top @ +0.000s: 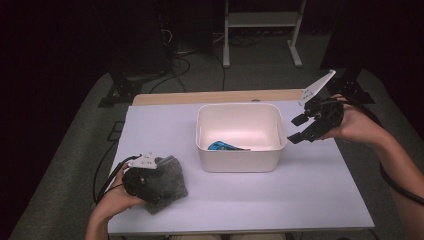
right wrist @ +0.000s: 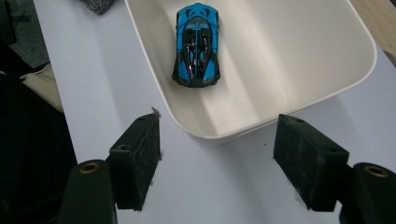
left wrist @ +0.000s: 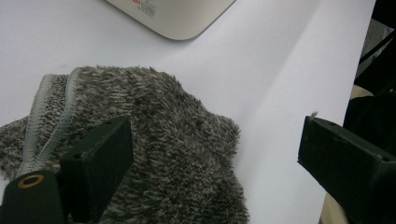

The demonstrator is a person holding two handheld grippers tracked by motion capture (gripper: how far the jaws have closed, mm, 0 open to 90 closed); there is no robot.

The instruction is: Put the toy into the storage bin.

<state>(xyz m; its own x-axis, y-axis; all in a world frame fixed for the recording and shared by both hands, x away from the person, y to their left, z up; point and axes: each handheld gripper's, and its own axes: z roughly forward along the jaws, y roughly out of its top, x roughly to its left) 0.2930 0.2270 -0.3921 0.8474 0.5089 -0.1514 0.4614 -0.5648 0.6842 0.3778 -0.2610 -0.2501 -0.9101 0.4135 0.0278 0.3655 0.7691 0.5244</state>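
The right gripper [top: 300, 128] hung just off the right side of the white tub [top: 240, 162], its jaws spread wide with nothing between them, pointing back toward the tub's rim. In the right gripper view the two black jaws stood over bare desk [right wrist: 224, 186] with a corner of the tub just ahead of them. Inside the tub lay a blue toy car [right wrist: 197, 44] (dark roof, resting flat on the bottom), near the tub's front-left corner as the high view showed it [top: 225, 146].

The left gripper [top: 142, 185] sat well to the left of the tub and nearer the person, at the desk's front-left part. Its jaws were also released, wide apart, set over a grey fluffy cloth [left wrist: 154, 149]; one jaw stood above the pile, the other over bare desk beside it, and neither pad visibly pressed on it. The cloth lay crumpled on the desk, clear of the tub, with a stitched hem along one edge.
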